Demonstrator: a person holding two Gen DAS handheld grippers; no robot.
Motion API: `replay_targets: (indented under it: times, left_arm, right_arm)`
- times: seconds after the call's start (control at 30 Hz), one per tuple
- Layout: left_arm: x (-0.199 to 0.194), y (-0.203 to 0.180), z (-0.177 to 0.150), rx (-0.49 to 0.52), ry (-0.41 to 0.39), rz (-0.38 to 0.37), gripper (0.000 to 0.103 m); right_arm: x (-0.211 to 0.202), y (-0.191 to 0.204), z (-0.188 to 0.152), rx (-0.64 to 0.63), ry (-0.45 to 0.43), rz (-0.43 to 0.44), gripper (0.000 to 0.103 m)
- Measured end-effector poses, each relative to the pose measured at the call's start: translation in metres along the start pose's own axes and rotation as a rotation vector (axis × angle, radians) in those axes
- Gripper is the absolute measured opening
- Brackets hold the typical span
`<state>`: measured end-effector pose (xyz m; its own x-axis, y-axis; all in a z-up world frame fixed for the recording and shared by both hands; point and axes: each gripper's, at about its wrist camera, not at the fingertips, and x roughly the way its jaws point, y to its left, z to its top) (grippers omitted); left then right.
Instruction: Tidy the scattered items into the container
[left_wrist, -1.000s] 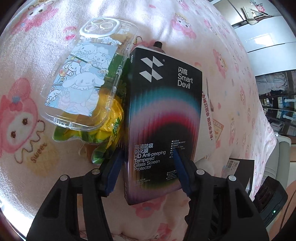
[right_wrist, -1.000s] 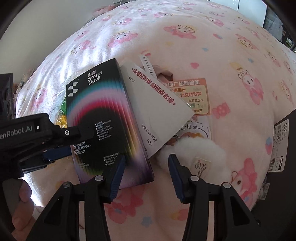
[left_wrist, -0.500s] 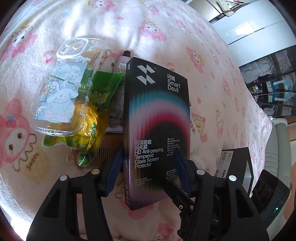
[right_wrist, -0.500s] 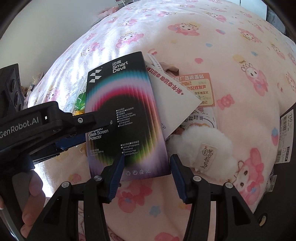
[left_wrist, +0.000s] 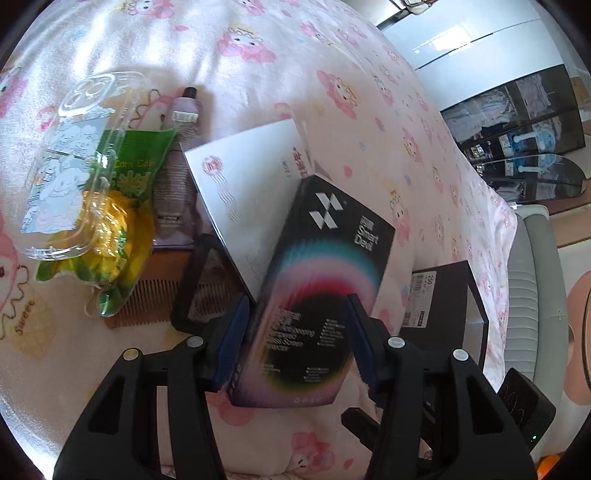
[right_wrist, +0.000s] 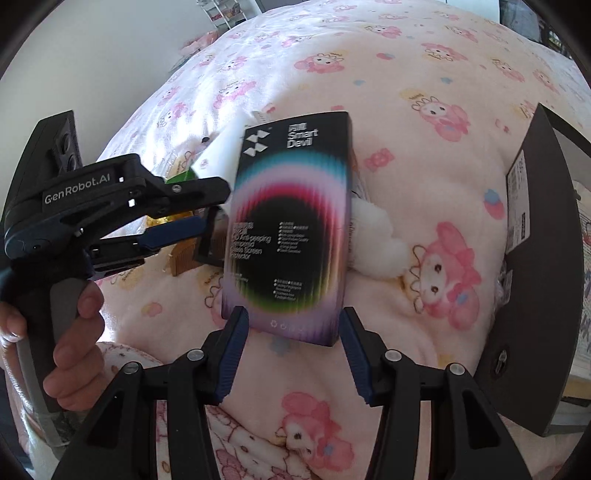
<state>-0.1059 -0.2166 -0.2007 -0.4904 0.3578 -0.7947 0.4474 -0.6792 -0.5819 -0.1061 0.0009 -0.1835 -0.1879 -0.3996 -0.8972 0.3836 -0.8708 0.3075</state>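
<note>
Over the bed (right_wrist: 369, 55), with the black container (right_wrist: 535, 258) at three o'clock, the box (right_wrist: 291, 221) hangs clamped in the closing left tool (left_wrist: 295, 339), the right tool (right_wrist: 291, 350) gaping around its bottom edge, so next comes carrying it rightward into the container.
</note>
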Motion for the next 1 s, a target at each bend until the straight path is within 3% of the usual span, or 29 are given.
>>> replay_targets:
  times: [0.23, 0.4, 0.5, 0.83, 1.0]
  left_arm:
    - [0.024, 0.011, 0.000, -0.064, 0.089, 0.096, 0.041]
    - [0.034, 0.007, -0.003, -0.036, 0.128, 0.080, 0.041]
    - [0.046, 0.004, -0.006, -0.028, 0.173, 0.067, 0.042]
    - [0.054, -0.008, -0.010, 0.022, 0.192, 0.100, 0.053]
    - [0.052, -0.012, -0.013, 0.034, 0.186, 0.096, 0.053]
  right_arm:
    - [0.004, -0.002, 0.005, -0.020, -0.022, -0.082, 0.048]
    - [0.012, -0.007, 0.003, -0.014, -0.014, -0.136, 0.048]
    - [0.019, -0.016, 0.000, -0.006, 0.000, -0.123, 0.048]
    - [0.027, -0.012, -0.001, 0.001, 0.013, -0.015, 0.045]
    - [0.031, -0.018, 0.004, 0.025, 0.008, -0.061, 0.045]
